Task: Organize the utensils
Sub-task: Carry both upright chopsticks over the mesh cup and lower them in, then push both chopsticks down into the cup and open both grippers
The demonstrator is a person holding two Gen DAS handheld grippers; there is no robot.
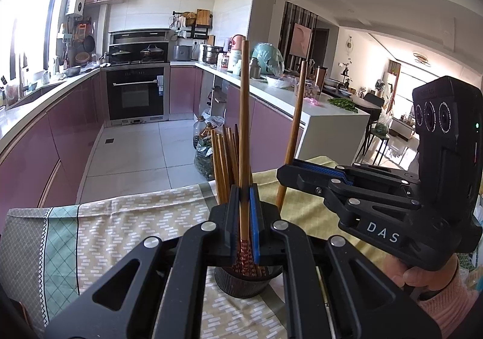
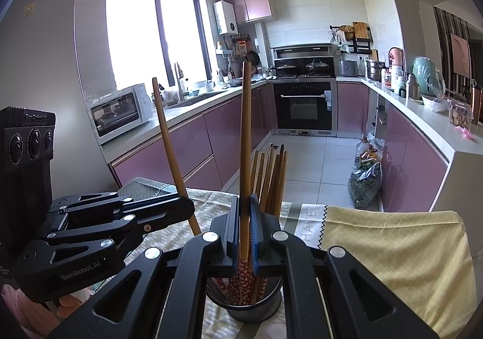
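My left gripper (image 1: 244, 198) is shut on a long wooden chopstick (image 1: 244, 128) that stands upright. Its red patterned lower end dips into the dark mesh holder (image 1: 241, 283), which has several more chopsticks (image 1: 225, 158) leaning in it. From the right, my right gripper (image 1: 282, 177) comes in, shut on a second chopstick (image 1: 297, 115) that tilts slightly. In the right wrist view the right gripper (image 2: 245, 207) clamps its chopstick (image 2: 246, 128) above the holder (image 2: 256, 308). The left gripper (image 2: 187, 207) at the left grips the other chopstick (image 2: 169, 143).
The holder stands on a patterned yellow and green tablecloth (image 1: 120, 218), whose far edge drops to the tiled kitchen floor (image 1: 135, 152). A hand in a pink sleeve (image 1: 428, 275) holds the right gripper. Pink cabinets and cluttered counters (image 2: 422, 115) lie well beyond.
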